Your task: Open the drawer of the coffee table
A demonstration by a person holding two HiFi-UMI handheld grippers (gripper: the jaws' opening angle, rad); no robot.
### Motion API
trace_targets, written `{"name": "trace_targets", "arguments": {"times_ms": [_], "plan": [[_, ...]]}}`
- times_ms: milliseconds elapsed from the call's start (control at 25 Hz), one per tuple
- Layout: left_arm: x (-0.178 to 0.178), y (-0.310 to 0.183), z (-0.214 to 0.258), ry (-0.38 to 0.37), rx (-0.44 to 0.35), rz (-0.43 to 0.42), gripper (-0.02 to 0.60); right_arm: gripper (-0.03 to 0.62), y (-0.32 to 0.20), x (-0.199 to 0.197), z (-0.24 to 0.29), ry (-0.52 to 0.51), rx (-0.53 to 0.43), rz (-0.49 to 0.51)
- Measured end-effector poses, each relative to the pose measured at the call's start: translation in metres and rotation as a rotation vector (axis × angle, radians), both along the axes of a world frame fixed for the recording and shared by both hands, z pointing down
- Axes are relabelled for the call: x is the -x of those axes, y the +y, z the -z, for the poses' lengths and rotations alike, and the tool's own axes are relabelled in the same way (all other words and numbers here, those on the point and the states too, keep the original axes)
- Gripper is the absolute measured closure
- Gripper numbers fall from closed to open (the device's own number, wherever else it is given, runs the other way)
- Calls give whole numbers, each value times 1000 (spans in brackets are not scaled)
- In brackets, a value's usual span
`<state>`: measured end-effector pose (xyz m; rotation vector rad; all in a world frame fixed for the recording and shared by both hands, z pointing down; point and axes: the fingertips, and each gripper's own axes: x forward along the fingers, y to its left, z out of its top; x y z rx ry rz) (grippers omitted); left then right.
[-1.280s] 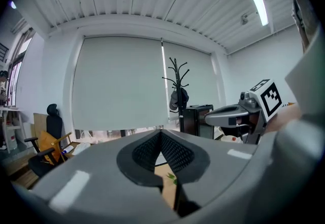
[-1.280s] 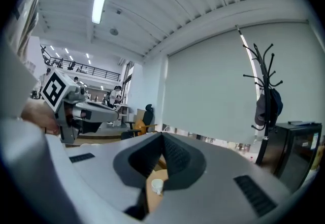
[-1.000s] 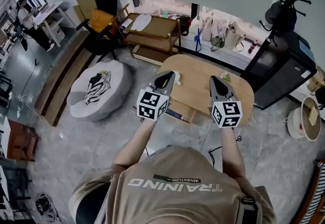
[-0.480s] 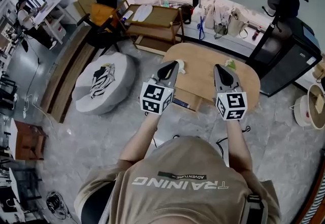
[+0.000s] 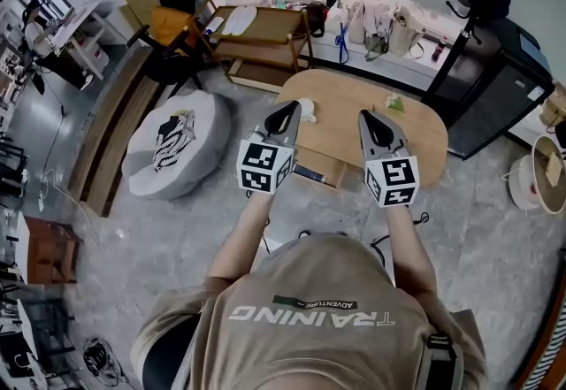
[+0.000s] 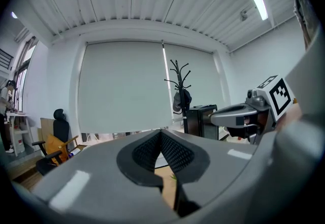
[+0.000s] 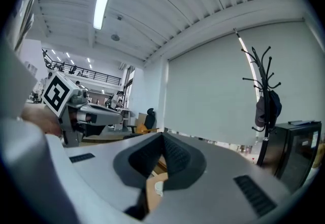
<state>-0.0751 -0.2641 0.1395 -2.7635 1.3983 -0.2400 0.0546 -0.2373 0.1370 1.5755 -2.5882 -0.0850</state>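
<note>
The coffee table (image 5: 332, 127) is pale wood; pouf (image 5: 146, 174) light grey (its cloth (image 5: 174, 139) black-and-white striped); floor (image 5: 177, 242) mottled grey.

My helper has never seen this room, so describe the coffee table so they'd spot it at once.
On the grey floor, look between the round grey pouf and the black cabinet. The coffee table there is low, with a light wood top. It alone is oval; the wooden shelf unit behind it is rectangular.

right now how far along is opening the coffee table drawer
Done: nothing certain; I can't tell whether the drawer at the near edge of the coffee table is partly out. In hand: the left hand-held gripper and right hand-held gripper hover above the table, both shut, empty, touching nothing. To do: reach the drawer, grip and pull.
</note>
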Motion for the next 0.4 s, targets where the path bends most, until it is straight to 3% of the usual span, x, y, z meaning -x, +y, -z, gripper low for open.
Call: {"name": "trace_targets", "arguments": {"times_ms": [400], "plan": [[-1,7,4,25,-8,6,575,589,1,-4,5,12,-11,7]]}}
